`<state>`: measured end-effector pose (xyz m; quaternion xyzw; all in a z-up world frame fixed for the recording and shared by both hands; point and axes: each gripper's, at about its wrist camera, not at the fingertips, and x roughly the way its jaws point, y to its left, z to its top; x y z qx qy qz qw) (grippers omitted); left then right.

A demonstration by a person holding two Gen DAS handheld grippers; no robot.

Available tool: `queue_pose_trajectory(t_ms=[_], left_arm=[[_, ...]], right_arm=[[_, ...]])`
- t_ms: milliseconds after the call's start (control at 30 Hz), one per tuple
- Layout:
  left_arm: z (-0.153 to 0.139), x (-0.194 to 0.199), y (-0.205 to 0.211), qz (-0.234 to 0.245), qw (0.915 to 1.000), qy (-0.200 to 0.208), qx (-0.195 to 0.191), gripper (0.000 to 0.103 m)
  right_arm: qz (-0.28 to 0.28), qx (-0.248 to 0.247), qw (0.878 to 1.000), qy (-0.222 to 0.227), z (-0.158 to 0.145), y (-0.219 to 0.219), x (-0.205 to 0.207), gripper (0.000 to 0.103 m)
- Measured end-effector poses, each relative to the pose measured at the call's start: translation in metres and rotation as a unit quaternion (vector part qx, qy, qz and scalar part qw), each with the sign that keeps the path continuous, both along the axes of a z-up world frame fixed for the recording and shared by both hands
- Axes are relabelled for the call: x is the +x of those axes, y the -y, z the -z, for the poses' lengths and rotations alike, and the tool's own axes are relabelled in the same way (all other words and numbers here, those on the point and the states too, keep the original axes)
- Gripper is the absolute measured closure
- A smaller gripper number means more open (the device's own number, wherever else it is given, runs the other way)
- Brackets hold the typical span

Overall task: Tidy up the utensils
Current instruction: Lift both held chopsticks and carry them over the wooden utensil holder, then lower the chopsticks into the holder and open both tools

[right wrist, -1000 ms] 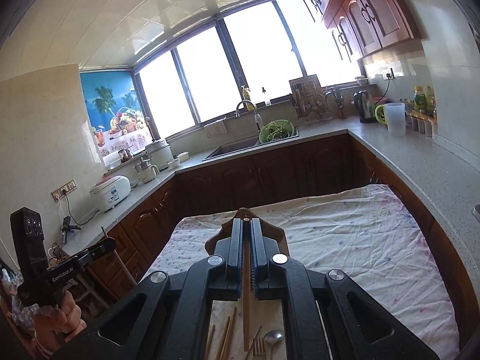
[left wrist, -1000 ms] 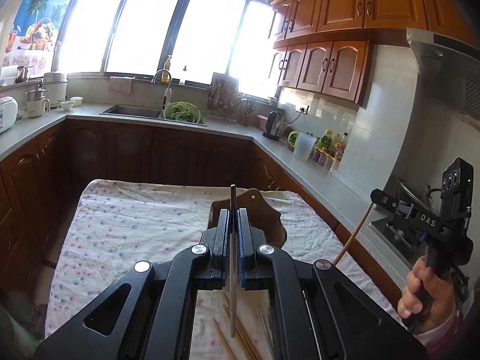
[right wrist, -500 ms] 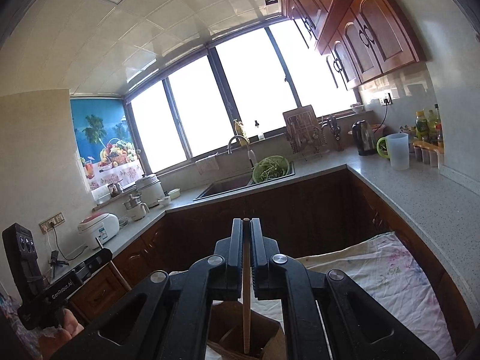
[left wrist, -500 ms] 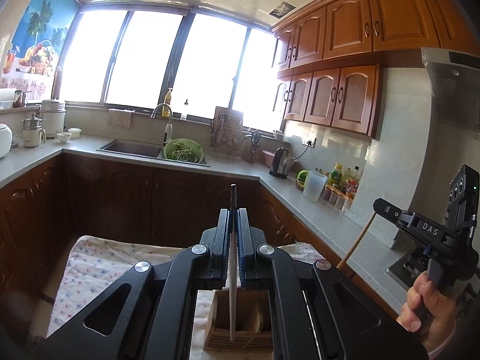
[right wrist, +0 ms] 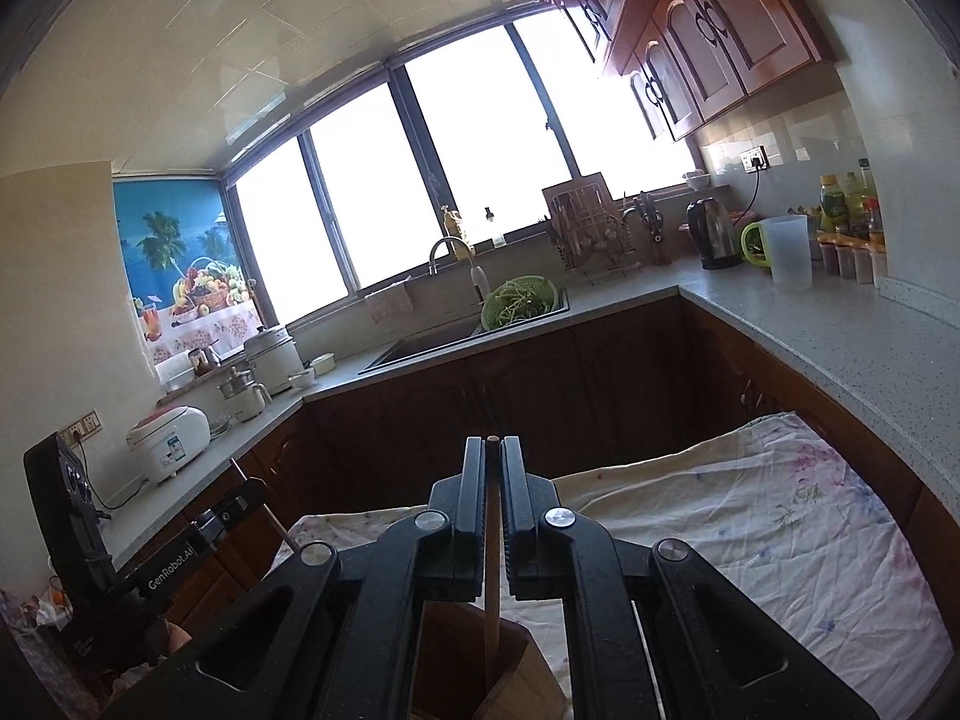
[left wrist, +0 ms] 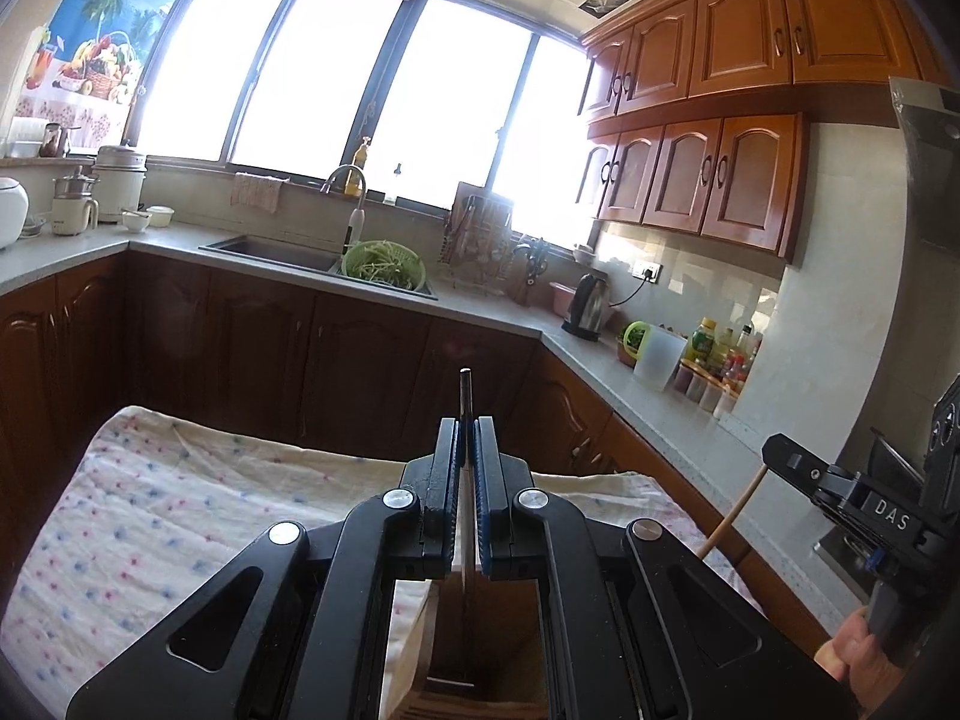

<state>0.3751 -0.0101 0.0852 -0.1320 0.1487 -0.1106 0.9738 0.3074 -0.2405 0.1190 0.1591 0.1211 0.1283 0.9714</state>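
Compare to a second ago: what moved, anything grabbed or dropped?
Both grippers carried their sticks from over the loose utensils to the wooden holder; the tips now hang in its opening. Nothing grabbed or released: left gripper stays shut on the dark chopstick, right gripper on the wooden chopstick.

My right gripper [right wrist: 492,468] is clamped on a wooden chopstick [right wrist: 492,588] that stands upright, its lower end down inside the wooden holder [right wrist: 528,681] just below the jaws. The holder sits on a floral cloth [right wrist: 780,540] over the table. At the left edge I see my left gripper [right wrist: 240,501] with a thin stick [right wrist: 279,525] pinched in it. Beyond are the sink [right wrist: 432,342] and a green colander [right wrist: 522,300].
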Motion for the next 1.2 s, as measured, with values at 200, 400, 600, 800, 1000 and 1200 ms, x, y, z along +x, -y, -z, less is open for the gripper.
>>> queue_pose_trajectory(t_ms=[200,400,600,800,1000,1200], left_arm=[[0.019,0.007,0.002,0.004,0.9999,-0.015,0.005,0.099],[0.017,0.011,0.002,0.008,0.9996,-0.022,0.012,0.099],[0.017,0.012,0.004,0.009,0.9993,-0.029,0.021,0.099],[0.015,0.007,-0.002,-0.007,0.9992,-0.034,0.019,0.053],[0.01,-0.009,-0.008,-0.011,0.9989,-0.04,0.02,0.046],[0.01,-0.035,-0.015,-0.017,0.9978,-0.059,0.023,0.031]], right_arm=[[0.012,0.009,1.0,-0.012,0.015,0.006,0.002,0.098],[0.009,0.011,1.0,-0.019,0.014,0.009,0.005,0.098],[0.006,0.01,1.0,-0.026,0.014,0.007,0.008,0.093],[0.002,0.026,0.999,-0.03,0.013,0.015,0.004,0.051],[0.001,0.032,0.999,-0.019,0.006,0.019,-0.013,0.029],[0.001,0.03,0.999,-0.017,0.006,0.023,-0.036,0.016]])
